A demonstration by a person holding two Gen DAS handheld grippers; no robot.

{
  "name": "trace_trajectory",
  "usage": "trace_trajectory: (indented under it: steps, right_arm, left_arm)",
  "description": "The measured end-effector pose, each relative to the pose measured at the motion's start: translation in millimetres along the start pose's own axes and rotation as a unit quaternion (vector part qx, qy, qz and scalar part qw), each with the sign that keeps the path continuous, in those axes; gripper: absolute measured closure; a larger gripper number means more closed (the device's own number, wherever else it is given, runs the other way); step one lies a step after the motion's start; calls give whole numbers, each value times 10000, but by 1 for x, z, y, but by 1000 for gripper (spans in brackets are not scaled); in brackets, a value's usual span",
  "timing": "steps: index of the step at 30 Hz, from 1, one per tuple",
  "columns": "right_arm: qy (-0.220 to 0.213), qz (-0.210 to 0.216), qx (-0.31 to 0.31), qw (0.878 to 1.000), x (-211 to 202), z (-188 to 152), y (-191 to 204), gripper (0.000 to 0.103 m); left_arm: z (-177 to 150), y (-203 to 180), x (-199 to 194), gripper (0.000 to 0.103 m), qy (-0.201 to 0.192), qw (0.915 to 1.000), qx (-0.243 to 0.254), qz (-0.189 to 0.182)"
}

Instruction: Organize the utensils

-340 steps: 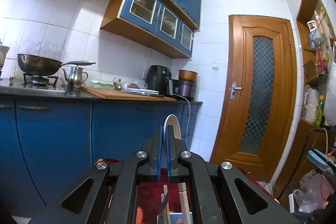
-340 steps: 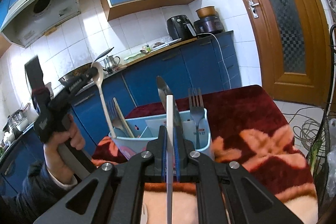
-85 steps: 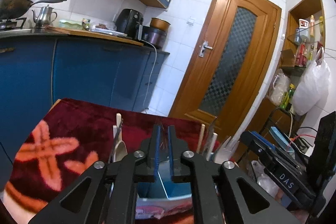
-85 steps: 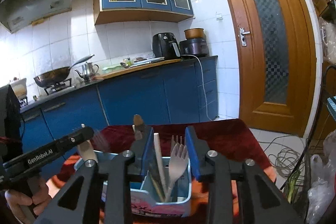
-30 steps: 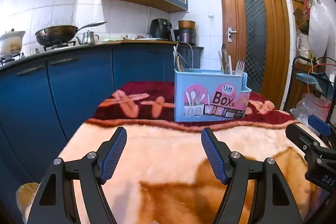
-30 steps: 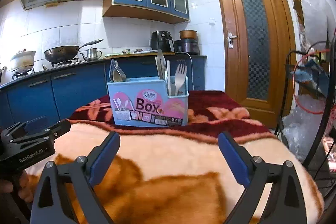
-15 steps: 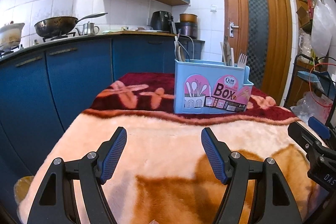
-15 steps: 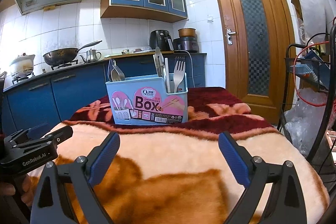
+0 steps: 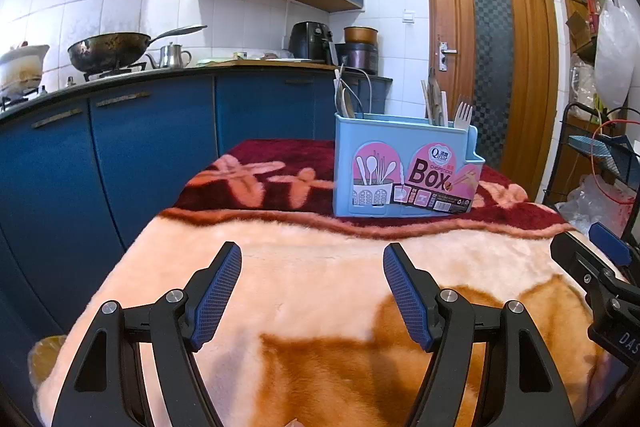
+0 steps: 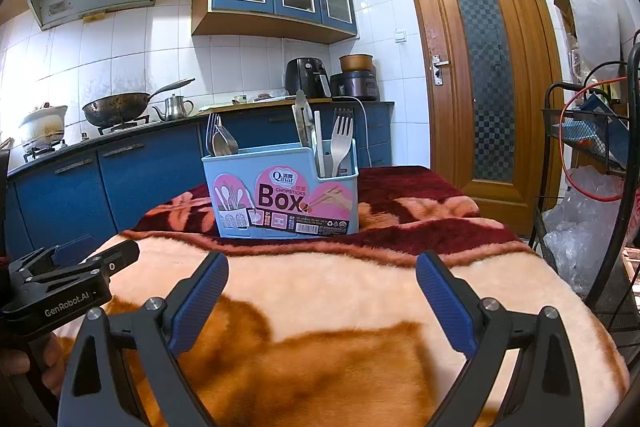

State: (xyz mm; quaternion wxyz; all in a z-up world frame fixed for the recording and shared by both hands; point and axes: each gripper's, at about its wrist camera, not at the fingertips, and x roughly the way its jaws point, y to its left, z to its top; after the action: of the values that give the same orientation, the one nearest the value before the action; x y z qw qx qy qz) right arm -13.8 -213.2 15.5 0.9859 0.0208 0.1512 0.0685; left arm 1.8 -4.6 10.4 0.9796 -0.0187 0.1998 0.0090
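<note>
A light blue utensil box with a pink "Box" label stands upright on the far, dark red part of the blanket-covered table; it also shows in the right wrist view. Spoons stand in its left compartment. A fork, a knife and chopsticks stand in its right one. My left gripper is open and empty, low over the peach blanket, short of the box. My right gripper is open and empty too, beside it. Each gripper shows at the edge of the other's view.
A fuzzy peach, orange and dark red blanket covers the table. Blue kitchen cabinets with a wok and kettle stand behind on the left. A wooden door is at the back. A wire rack with bags stands to the right.
Both grippers let go of their utensils into the box, opened and drew back toward the near side of the table. Over the last second they barely moved.
</note>
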Motion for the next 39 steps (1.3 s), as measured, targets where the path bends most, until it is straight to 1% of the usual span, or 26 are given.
trace_trajectory:
  steps: [39]
  right_arm:
    - [-6,-5,14,10000,0,-1,0,6]
  left_arm:
    - [0,0,-2,28,-56,10000,25,13]
